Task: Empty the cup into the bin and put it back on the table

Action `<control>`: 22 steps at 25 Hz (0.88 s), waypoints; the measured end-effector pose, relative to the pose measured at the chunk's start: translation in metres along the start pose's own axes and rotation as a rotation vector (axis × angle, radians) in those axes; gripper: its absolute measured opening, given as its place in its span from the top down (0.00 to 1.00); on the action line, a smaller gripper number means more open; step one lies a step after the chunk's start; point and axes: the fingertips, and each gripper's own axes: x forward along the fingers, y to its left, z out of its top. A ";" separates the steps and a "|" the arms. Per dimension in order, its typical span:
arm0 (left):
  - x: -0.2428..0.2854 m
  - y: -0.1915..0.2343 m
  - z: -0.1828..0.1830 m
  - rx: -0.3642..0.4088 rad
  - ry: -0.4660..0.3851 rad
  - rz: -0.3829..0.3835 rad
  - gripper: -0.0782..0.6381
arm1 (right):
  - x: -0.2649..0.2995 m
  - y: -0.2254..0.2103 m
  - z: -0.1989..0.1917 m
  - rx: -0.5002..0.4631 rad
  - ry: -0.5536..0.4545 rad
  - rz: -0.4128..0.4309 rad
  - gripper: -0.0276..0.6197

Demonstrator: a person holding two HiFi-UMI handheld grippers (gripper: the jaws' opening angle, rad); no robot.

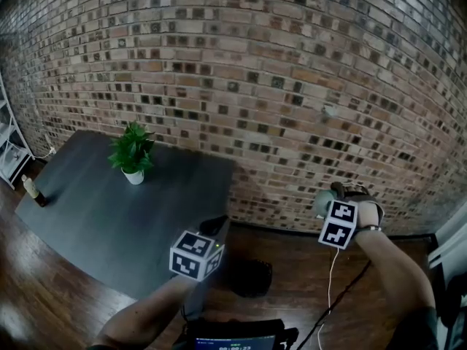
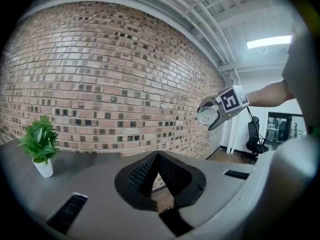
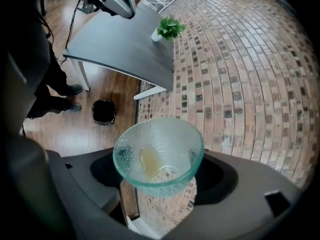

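Carrying the glass cup (image 3: 159, 149), clamped wide in the right tool (image 3: 160, 176), over the floor bin (image 3: 103, 111) at its ten o'clock should come first, then tipping fully so the yellowish residue (image 3: 149, 163) drops in.

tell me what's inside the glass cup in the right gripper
The glass cup holds one small yellowish piece against its inner wall near the bottom; otherwise it looks empty. What the piece is cannot be told. Nothing covers the inside.
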 end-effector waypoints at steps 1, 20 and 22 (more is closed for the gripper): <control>0.001 0.000 0.001 0.000 -0.001 0.000 0.89 | -0.001 0.000 -0.001 -0.013 0.006 -0.002 0.34; -0.002 0.006 0.003 -0.005 0.004 0.012 0.89 | -0.005 -0.011 -0.001 -0.140 0.063 -0.052 0.34; -0.003 0.005 0.002 -0.006 0.004 0.009 0.89 | -0.005 -0.012 -0.001 -0.148 0.069 -0.058 0.34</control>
